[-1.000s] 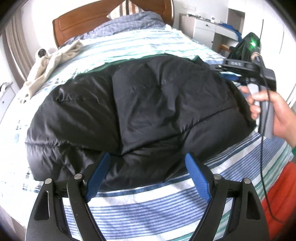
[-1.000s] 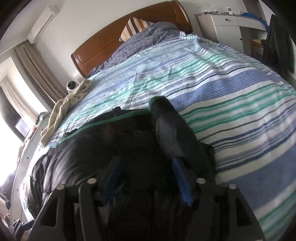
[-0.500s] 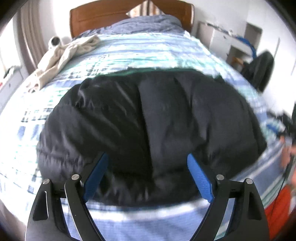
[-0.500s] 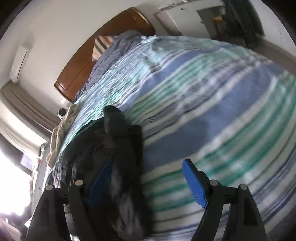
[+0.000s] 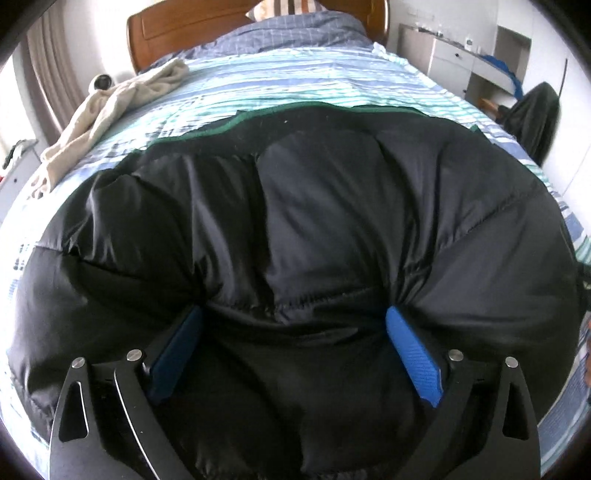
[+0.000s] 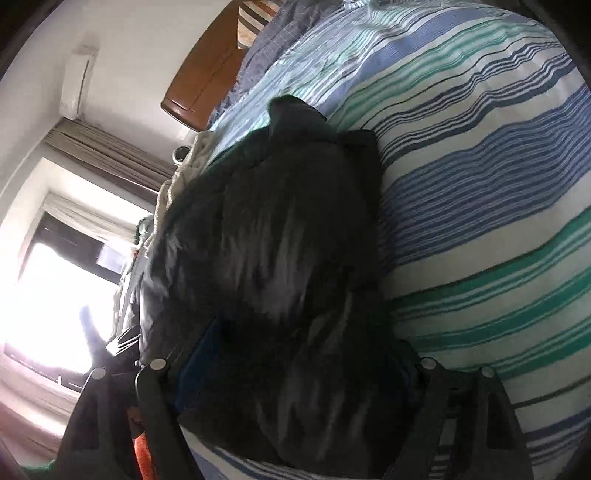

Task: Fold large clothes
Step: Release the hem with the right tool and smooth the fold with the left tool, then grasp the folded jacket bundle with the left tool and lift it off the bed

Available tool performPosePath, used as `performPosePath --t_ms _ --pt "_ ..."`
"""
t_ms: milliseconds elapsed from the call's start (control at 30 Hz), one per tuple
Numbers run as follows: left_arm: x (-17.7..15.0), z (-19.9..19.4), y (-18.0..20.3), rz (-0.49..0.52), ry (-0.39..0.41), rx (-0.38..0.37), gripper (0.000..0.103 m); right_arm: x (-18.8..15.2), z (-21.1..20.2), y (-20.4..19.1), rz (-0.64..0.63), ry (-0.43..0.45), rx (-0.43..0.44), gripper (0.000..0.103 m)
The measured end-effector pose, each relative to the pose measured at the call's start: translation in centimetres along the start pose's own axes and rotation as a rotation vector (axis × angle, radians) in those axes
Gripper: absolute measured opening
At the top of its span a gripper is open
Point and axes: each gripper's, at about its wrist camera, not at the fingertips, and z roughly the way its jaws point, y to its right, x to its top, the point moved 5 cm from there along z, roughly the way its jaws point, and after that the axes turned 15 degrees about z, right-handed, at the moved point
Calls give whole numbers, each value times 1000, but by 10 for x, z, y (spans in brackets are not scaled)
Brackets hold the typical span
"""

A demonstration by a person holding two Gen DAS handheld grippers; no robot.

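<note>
A black puffer jacket with a green-trimmed far edge lies bunched across the striped bed. My left gripper is pushed down over the jacket's near edge. Its jaws are opening wide, and a bulge of the padding sits between the blue pads without being pinched. In the right wrist view, the jacket runs away from me as a dark ridge. My right gripper stands open astride its near end. The left pad shows beside the fabric; the right one is hidden behind it.
A beige garment lies at the bed's far left by the wooden headboard. A white dresser and a dark chair stand to the right. Bare striped cover stretches right of the jacket. A bright window is at left.
Both grippers dropped onto the jacket. The left one moved in over its near edge and widened. The right one let go of the fabric, rolled, and came down astride the jacket's end.
</note>
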Motion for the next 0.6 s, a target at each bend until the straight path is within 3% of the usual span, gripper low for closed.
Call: performPosePath --t_ms 100,167,233,267,333,367,500,567,600 --pt "0 1 0 4 6 -1 98 19 -3 11 186 61 90 82" --pt "-1 1 -1 5 9 -1 98 29 4 15 234 59 106 82" --pt "-1 0 0 7 11 -1 99 27 16 7 158 19 30 74" --pt "-1 1 -1 6 10 -1 99 24 23 -3 100 -13 -1 65" --pt "-1 1 -1 8 10 -2 99 23 21 -14 79 -13 -8 33" --pt "-1 2 -2 9 7 0 99 22 15 -23 73 6 15 27" --pt "0 2 1 22 -4 17 100 4 -20 -83 -53 131 105 25" --pt "3 -3 -1 28 -56 8 100 -9 -33 -116 -124 177 130 25" --pt "5 -6 -3 27 -81 1 94 -16 -37 -134 -173 197 130 25"
